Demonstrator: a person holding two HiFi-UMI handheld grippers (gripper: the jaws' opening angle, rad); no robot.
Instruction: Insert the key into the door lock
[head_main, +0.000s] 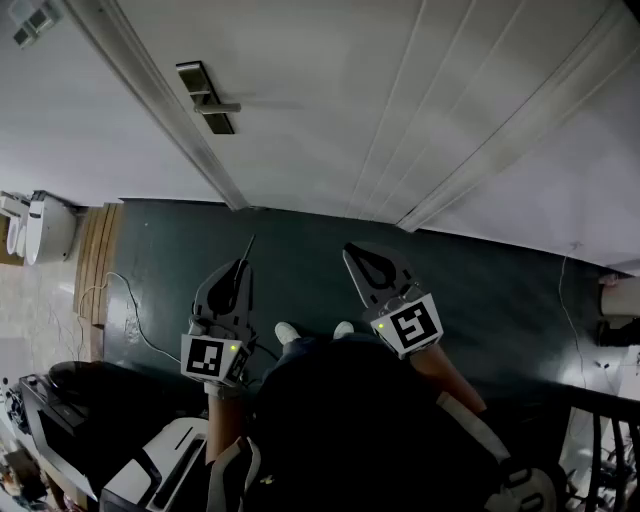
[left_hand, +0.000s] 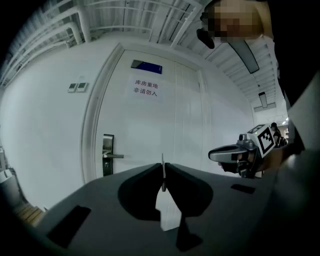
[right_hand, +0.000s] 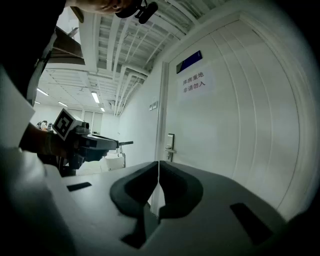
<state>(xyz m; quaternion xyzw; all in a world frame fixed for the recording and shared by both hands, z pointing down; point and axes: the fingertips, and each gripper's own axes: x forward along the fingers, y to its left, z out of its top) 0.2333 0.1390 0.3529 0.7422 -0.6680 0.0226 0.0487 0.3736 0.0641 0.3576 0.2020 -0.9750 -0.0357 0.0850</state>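
Note:
The white door (head_main: 330, 90) carries a metal lock plate with a lever handle (head_main: 207, 97) near its left edge, also seen as the lock plate (left_hand: 107, 153) and lock plate (right_hand: 171, 146). My left gripper (head_main: 241, 266) is shut on a thin key (left_hand: 162, 172), whose blade sticks out past the jaw tips towards the door (left_hand: 150, 130). The key (head_main: 247, 247) is well short of the lock. My right gripper (head_main: 351, 251) hangs beside the left one, its jaws closed together with nothing between them (right_hand: 159, 164). Each gripper shows in the other's view: right gripper (left_hand: 240, 152), left gripper (right_hand: 85, 142).
A paper sign (left_hand: 146, 88) hangs on the door's upper half. Wall switches (left_hand: 77, 86) sit left of the frame. Dark green floor (head_main: 480, 290) runs along the door. A white fixture (head_main: 40, 225), a wooden threshold (head_main: 95, 260), a loose cable (head_main: 130, 310) and black equipment (head_main: 60, 400) are at the left.

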